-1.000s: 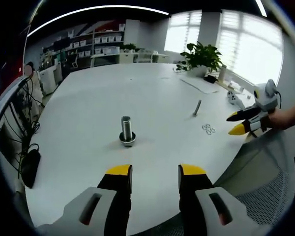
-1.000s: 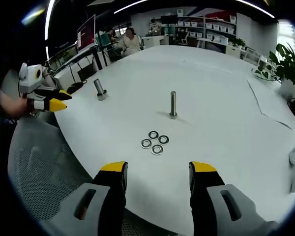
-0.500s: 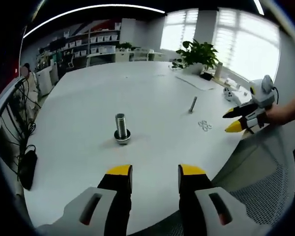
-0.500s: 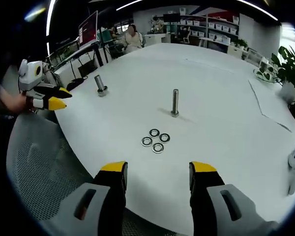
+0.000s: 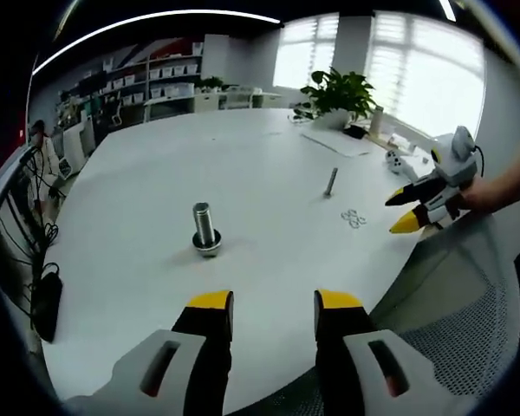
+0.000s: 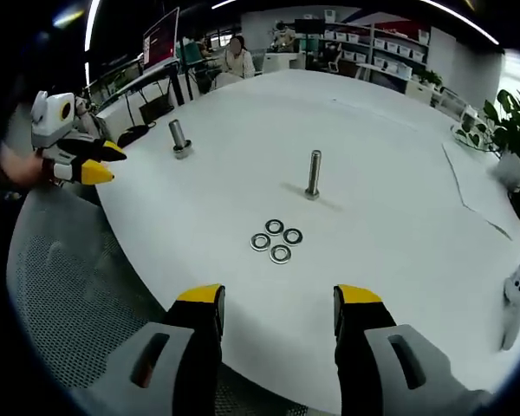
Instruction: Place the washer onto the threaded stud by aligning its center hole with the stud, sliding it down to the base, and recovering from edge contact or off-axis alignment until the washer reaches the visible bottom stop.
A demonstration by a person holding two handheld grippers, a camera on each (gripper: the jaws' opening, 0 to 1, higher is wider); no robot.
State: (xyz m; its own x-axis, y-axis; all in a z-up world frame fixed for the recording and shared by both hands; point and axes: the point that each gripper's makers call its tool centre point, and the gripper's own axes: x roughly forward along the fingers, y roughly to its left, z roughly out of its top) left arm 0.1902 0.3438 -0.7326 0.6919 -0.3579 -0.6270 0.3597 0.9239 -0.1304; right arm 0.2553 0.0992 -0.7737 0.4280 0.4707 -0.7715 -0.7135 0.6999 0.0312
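Near the middle of the right gripper view, four washers (image 6: 276,243) lie flat in a small bunch on the white counter (image 6: 399,173). They sit straight ahead of the right tool (image 6: 277,316), above its yellow tips in the frame. Just past them, a little higher and to the right, a thin threaded stud (image 6: 314,174) stands straight up. The right tool is wide open and holds nothing.

Far off in the left gripper view, the washers (image 5: 353,217) are tiny, at the middle right of the frame. The left tool (image 5: 275,319) is wide open and empty too. It faces a fat bolt (image 5: 204,229) that also stands up, at the middle left.

The right tool looks much nearer the washers, so it is likely the one to reach forward and pick one up. No washer is on the thin stud yet.
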